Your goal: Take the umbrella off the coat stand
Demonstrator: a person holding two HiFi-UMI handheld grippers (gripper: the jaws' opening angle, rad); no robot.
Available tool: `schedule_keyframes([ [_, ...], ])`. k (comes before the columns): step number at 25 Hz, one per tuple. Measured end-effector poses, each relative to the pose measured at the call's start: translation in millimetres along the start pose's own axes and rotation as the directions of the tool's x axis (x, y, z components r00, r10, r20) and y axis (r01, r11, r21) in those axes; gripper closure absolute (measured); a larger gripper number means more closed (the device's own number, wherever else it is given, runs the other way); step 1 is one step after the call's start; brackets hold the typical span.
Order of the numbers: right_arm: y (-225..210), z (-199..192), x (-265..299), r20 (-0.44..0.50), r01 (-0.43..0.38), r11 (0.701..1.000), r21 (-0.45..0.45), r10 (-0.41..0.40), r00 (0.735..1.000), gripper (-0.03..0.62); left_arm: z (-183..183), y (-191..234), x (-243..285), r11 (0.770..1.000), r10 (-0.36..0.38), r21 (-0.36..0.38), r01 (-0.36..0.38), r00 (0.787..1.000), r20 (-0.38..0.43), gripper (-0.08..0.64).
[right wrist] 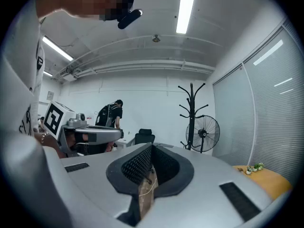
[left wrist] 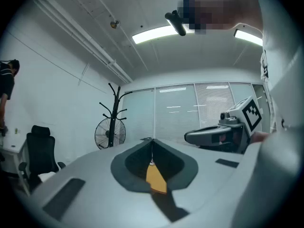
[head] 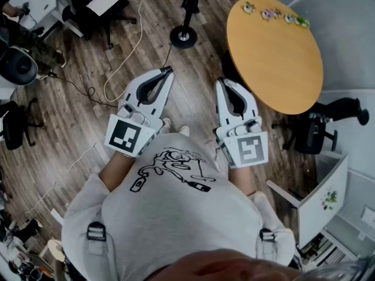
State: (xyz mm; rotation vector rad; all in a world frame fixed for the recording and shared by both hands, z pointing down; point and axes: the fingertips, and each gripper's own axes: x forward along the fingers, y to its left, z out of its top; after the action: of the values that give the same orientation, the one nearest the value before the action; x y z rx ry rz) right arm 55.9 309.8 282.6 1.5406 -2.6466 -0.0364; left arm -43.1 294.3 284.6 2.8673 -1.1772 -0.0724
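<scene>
1. Holding both grippers level at your waist, you have the left gripper (head: 167,70) and the right gripper (head: 221,81) pressed together and empty. Arrive like that and you will likely knock the umbrella instead of grasping it.
2. The tall black branched coat stand (right wrist: 191,109) is well apart from you, and no umbrella shows on its hooks in either gripper view. Reaching blind could snag a branch and tip it.
3. The round black pedestal fan (right wrist: 203,133) stands just beside the stand, so a wide swing may strike it.
4. The thin white cable (head: 126,52) on the wooden floor could trip you.
</scene>
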Motion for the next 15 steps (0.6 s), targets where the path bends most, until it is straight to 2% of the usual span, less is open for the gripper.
schedule_keyframes([
  [11, 12, 2, 12, 0.01, 0.023, 1.0, 0.016, -0.023, 1.0, 0.577, -1, 15, -13, 1.0, -0.002, -0.009, 0.002, 1.0, 0.004, 0.551],
  [15, 17, 0, 18, -0.016, 0.042, 0.999, 0.02, -0.042, 0.999, 0.577, 0, 24, -19, 1.0, -0.004, -0.011, 0.004, 1.0, 0.006, 0.551],
])
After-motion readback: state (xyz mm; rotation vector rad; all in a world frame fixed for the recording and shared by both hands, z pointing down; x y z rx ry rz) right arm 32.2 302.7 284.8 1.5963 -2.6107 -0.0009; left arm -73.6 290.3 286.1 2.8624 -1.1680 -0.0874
